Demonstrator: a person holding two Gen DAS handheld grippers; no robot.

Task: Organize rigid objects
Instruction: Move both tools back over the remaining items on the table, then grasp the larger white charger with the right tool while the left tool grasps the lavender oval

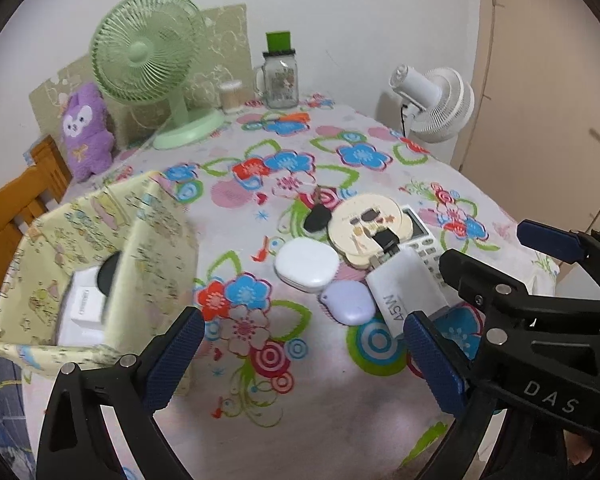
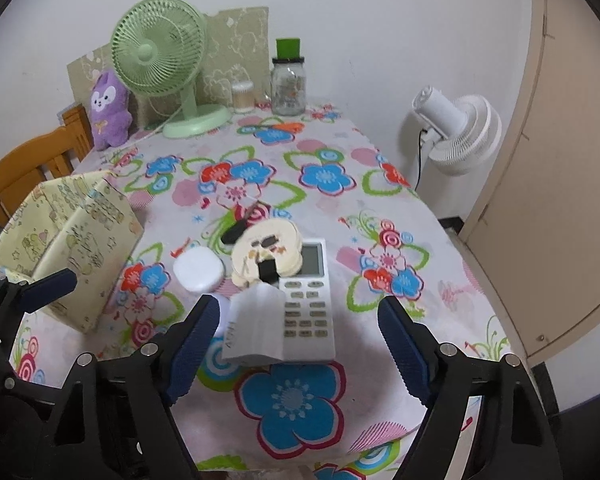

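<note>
A white charger block (image 2: 256,328) lies against a white remote (image 2: 310,304), and both sit just ahead of my open right gripper (image 2: 298,346), which touches neither. Behind them are a round cream cartoon disc (image 1: 364,228), a white oval case (image 1: 306,266), a lilac oval piece (image 1: 350,302) and a black key fob (image 1: 318,218). My left gripper (image 1: 304,360) hangs open over bare tablecloth, between the pile and a yellow patterned fabric box (image 1: 160,248). That box holds a white carton (image 1: 84,308) and a dark round item.
At the table's far end stand a green desk fan (image 1: 148,48), a purple plush (image 1: 86,132), a glass jar with a green lid (image 1: 281,80) and a small toothpick pot (image 1: 231,96). A white fan (image 1: 440,104) stands beyond the right edge. A wooden chair (image 1: 16,208) is on the left.
</note>
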